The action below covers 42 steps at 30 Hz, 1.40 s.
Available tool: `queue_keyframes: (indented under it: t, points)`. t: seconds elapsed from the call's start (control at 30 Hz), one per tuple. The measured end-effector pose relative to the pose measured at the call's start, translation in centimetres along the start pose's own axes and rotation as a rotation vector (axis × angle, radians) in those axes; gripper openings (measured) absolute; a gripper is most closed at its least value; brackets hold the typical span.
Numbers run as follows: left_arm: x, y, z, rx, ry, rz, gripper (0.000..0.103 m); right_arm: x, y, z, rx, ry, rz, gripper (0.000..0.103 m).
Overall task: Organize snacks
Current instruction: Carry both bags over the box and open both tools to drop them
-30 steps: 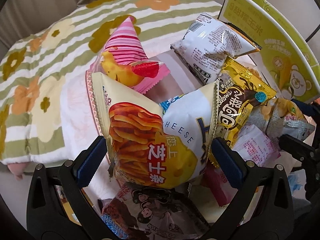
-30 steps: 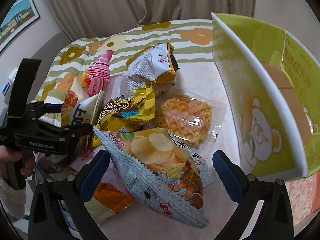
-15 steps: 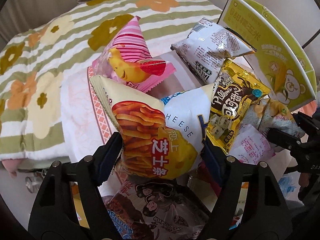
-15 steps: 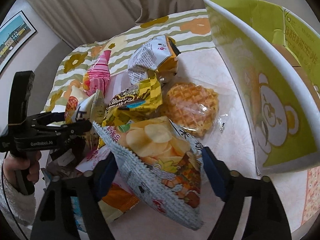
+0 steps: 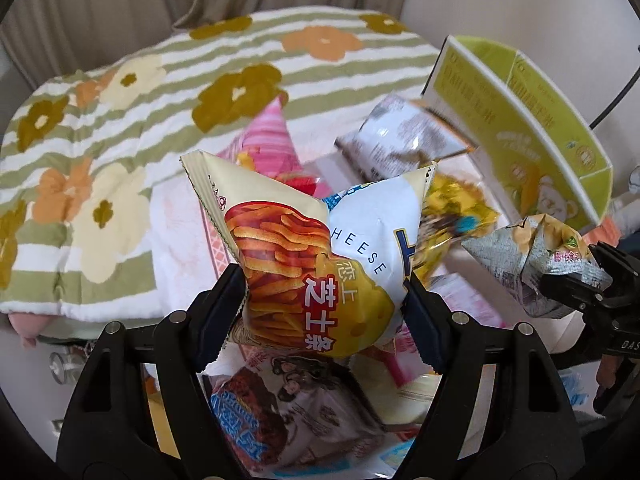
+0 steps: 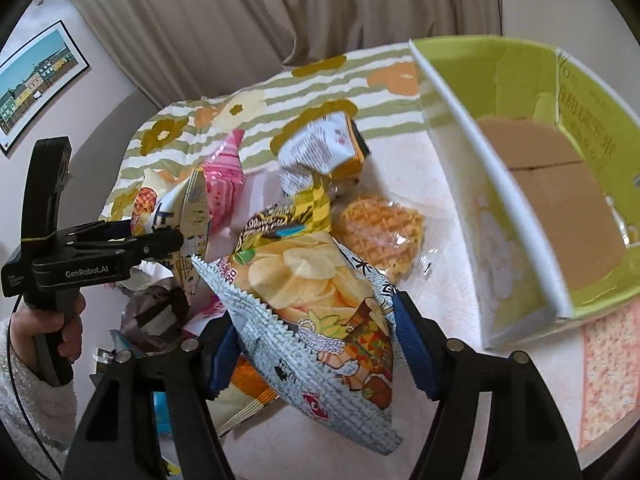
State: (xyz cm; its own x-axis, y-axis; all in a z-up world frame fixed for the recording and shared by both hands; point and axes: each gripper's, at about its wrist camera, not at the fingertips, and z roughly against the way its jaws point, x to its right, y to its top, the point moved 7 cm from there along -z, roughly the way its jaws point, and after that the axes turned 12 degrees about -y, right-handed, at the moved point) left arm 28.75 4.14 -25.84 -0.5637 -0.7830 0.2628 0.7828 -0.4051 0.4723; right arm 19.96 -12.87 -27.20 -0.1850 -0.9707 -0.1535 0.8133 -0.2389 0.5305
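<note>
Between my left gripper's (image 5: 326, 300) blue-padded fingers (image 5: 230, 312) sits the puffy cream-and-white foil bag of cheese sticks (image 5: 316, 256), pinched at both lower sides and raised clear of the snack heap; from the right wrist camera I see the same bag (image 6: 188, 224) edge-on in that gripper (image 6: 160, 246), with my left hand (image 6: 44, 328) on the black handle. My right gripper (image 6: 316, 344) is likewise closed in on the grey-and-white zigzag-edged bag of potato chips (image 6: 320, 312), its pads pressing the bag's two sides, and the left wrist camera shows that crumpled bag (image 5: 536, 264) lifted in the black jaws at the far right.

Below and behind the cheese bag I see the loose pile on the white-and-pink cloth (image 6: 400, 184): a pink striped cone-shaped packet (image 5: 268, 140), a white crinkled pouch with printed text (image 5: 400, 140), a yellow-and-black foil packet (image 5: 452, 208) that is blurred, and a dark brown wrapper with monkey pictures (image 5: 288, 392) just under the left fingers. A round golden waffle in clear wrap (image 6: 380, 232) lies flat beside the chips bag. Right of the heap stands the open lime-green cardboard box with a bear print (image 6: 532, 308), its brown bottom bare where I can see it. Green-striped flowered bedding (image 5: 140, 100) spreads behind.
</note>
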Motion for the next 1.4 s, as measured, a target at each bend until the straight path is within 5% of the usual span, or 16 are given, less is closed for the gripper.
queue_keyframes:
  t: [0.37,0.8,1.13,1.4]
  points:
    - [6.7,5.0,6.4,0.166,0.039,-0.032,0.074,1.9,4.8,9.2,0.198,0.076,0.038,0.066]
    - [22.3,11.4,4.0,0.293,0.021,-0.003,0.074,14.9,9.9,13.6,0.276,0.052,0.100,0.066]
    - [30.8,13.5,-4.9,0.178,-0.034,0.010,0.074,23.1,12.6,13.0,0.275,0.004,0.019,0.066]
    - [31.9,13.3,-11.4,0.026,-0.032,-0.021,0.080,25.9,13.1,10.4,0.217,-0.001,-0.047,0.066]
